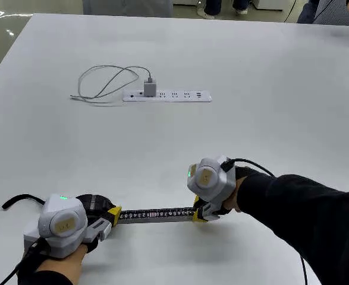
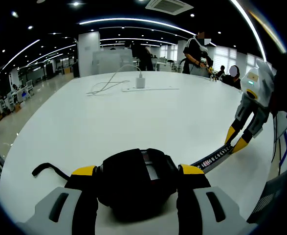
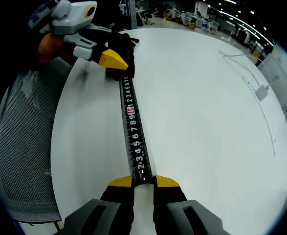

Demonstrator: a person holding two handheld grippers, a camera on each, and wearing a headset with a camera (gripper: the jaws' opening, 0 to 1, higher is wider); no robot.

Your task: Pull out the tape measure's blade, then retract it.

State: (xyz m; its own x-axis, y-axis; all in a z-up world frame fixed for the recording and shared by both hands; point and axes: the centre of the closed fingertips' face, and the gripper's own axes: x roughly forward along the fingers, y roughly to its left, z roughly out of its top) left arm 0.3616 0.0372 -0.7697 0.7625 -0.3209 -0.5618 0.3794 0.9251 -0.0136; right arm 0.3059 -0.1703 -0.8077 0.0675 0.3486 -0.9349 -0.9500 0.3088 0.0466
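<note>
A black tape measure case [image 2: 136, 178] sits on the white table, held between the yellow-tipped fingers of my left gripper [image 2: 137, 171]; it lies at the lower left of the head view [image 1: 97, 205]. Its dark blade [image 1: 155, 214] with white numbers runs rightwards, flat along the table, to my right gripper [image 1: 199, 215]. In the right gripper view the blade [image 3: 133, 127] stretches away from the jaws to the case [image 3: 119, 46], and my right gripper [image 3: 144, 182] is shut on the blade's end. A black wrist strap [image 1: 21, 200] trails left of the case.
A white power strip [image 1: 167, 95] with a plugged charger [image 1: 149, 89] and looped grey cable [image 1: 106, 82] lies at the table's middle far side. People stand beyond the table's far edge [image 2: 198, 49]. A grey mesh chair [image 3: 23, 147] is beside the table's near edge.
</note>
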